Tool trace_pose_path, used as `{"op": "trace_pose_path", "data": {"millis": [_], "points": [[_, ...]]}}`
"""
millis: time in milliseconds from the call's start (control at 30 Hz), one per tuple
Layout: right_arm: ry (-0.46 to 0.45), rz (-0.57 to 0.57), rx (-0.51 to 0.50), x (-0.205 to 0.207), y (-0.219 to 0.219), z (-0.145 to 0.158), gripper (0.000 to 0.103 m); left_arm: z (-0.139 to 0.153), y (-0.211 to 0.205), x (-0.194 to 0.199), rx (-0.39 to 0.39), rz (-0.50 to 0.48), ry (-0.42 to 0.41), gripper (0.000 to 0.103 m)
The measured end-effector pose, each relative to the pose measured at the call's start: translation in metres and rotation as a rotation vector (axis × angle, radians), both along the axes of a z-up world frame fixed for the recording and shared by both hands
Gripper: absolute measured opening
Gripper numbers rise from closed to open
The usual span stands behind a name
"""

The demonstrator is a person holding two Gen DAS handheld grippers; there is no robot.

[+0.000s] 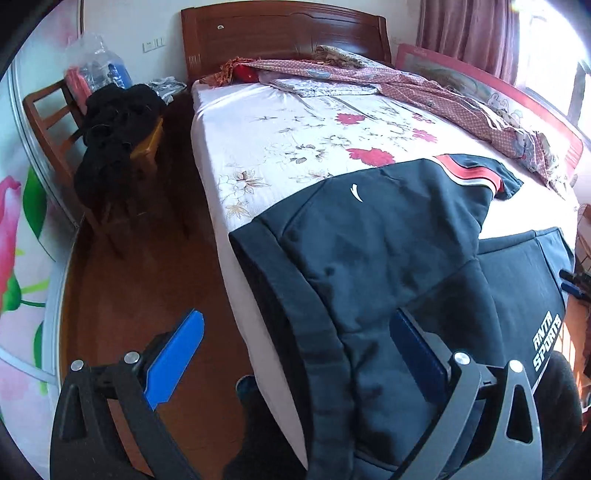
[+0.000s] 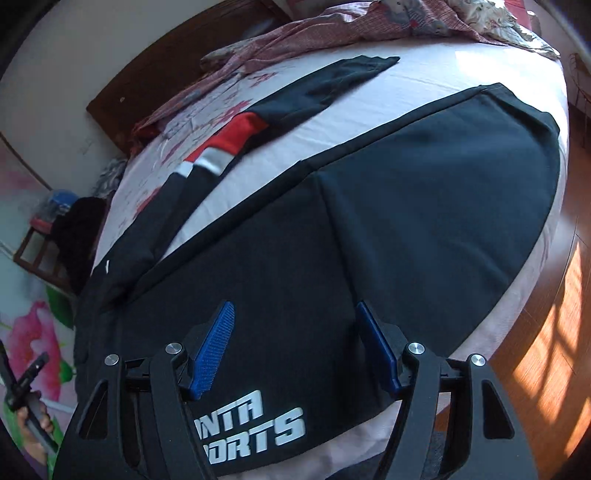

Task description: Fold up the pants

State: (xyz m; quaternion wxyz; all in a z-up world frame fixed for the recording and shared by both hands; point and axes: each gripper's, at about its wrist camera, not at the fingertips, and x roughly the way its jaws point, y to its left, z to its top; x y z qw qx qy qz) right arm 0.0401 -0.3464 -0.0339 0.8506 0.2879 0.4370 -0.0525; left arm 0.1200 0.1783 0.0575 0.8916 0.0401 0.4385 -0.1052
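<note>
Two dangers stand out, and both come from how the pants (image 2: 369, 206) lie: spread dark across the near end of the bed (image 1: 295, 122), with the waist part draped over the mattress edge toward the wooden floor (image 1: 155, 288). Judging from that overhang, a careless pull on the hanging cloth could drag the whole garment off the bed. The two legs splay apart, the striped one (image 1: 469, 173) angled toward the rumpled pink bedding (image 1: 424, 88) by the far rail, so a fold begun now could end up skewed, or a cuff could catch in that bedding.

Open room is good on the flowered sheet beyond the pants, toward the headboard (image 1: 284, 33); the bed's near and side edges are close on both sides.

Neither claw holds anything. In its own wrist view, the left gripper (image 1: 295, 354) stands wide apart, one finger over the floor, the other over the cloth. The right gripper (image 2: 295, 347) stands parted above the lettered leg, nothing between its pads
</note>
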Motion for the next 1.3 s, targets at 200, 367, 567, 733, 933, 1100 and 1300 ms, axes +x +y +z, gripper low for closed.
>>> {"op": "trace_pose_path", "data": {"millis": [200, 367, 567, 733, 933, 1100, 1300], "points": [[0.049, 0.074, -0.039, 0.023, 0.052, -0.005, 0.068, -0.027, 0.052, 0.069, -0.210, -0.028, 0.000, 0.100], [0.087, 0.060, -0.055, 0.032, 0.054, -0.005, 0.068, -0.066, 0.060, 0.103, -0.283, -0.077, 0.061, 0.087], [0.128, 0.083, -0.141, 0.032, 0.065, -0.005, 0.068, -0.085, 0.060, 0.124, -0.329, -0.113, 0.080, 0.082], [0.132, 0.070, -0.148, 0.031, 0.066, -0.007, 0.068, -0.091, 0.059, 0.132, -0.359, -0.128, 0.096, 0.075], [0.117, 0.078, -0.133, 0.033, 0.066, -0.009, 0.076, -0.079, 0.060, 0.120, -0.286, -0.066, 0.061, 0.032], [0.137, 0.113, -0.182, 0.037, 0.074, -0.008, 0.080, -0.042, 0.039, 0.093, -0.224, -0.039, -0.050, 0.009], [0.119, -0.063, 0.166, 0.073, 0.018, 0.022, 0.080, 0.012, 0.019, 0.045, -0.331, -0.086, -0.150, 0.008]]}}
